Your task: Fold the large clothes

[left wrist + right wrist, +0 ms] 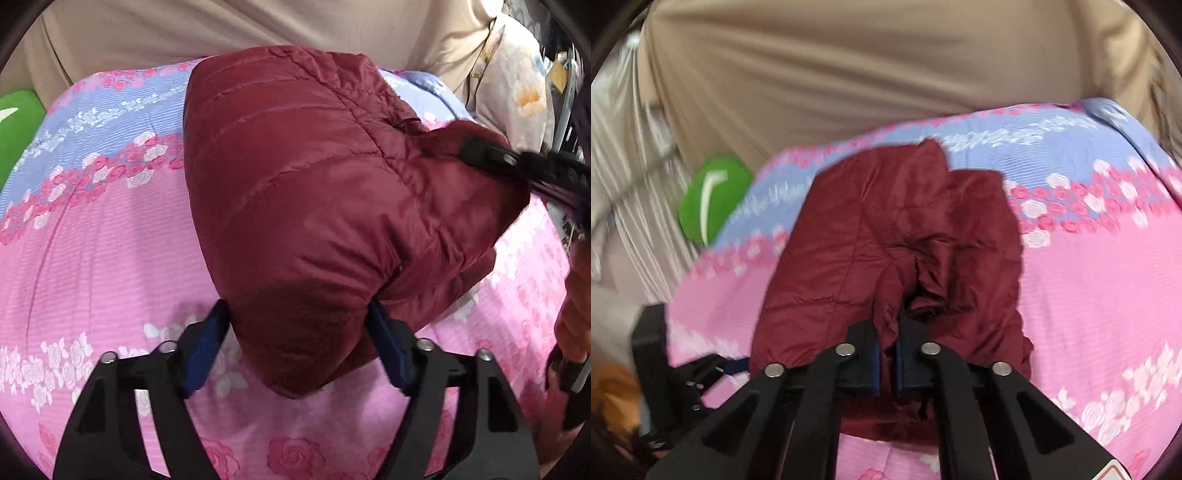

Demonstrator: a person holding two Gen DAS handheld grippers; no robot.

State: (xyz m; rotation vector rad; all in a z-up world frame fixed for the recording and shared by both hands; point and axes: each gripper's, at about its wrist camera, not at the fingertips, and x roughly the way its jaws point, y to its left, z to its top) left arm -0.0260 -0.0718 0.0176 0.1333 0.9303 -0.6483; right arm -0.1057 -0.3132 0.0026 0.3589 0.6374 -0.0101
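A dark red quilted puffer jacket (314,192) lies bunched on a pink and blue floral bedspread (92,240). My left gripper (299,332) is open, its blue-padded fingers (207,350) standing either side of the jacket's near corner. My right gripper (888,354) is shut on a fold of the jacket (886,243) at its near edge. The right gripper also shows in the left wrist view (480,155), clamped on the jacket's right edge. The left gripper shows at the lower left of the right wrist view (698,373).
A beige headboard or sheet (221,29) rises behind the bed. A green cushion (713,199) sits at the bed's far left. A pale floral cloth (517,92) and clutter lie at the right. Pleated curtain (628,184) hangs on the left.
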